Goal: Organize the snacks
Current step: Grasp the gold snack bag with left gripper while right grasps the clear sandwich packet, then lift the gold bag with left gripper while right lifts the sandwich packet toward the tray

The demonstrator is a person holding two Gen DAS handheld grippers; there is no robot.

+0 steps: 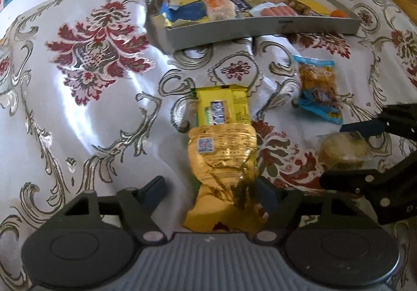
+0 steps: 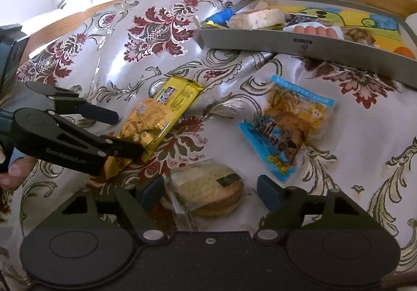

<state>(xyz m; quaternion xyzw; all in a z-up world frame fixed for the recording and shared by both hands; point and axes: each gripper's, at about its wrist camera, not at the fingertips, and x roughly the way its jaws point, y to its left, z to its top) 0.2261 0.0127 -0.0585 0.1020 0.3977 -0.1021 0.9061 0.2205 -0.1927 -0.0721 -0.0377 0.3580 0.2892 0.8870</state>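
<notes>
- left gripper [image 1: 211,193] is spread wide around the near end of the gold foil pouch [image 1: 224,158], nothing clamped yet
- that pouch lies on top of the yellow snack bar [image 1: 221,108], so closing low could drag both up at once or just crumple the foil and slip off
- right gripper [image 2: 211,190] is wide open too, fingers either side of the round wrapped cake [image 2: 206,190] on the floral cloth [image 2: 104,51]; squeezing hard would probably squash it
- blue dried snack bag [image 2: 289,129] sits loose nearby, apart from the rest
- grey tray [image 1: 260,30] at the far edge already holds several snacks and rests on bunched cloth, so a heavy drop might tip it
</notes>
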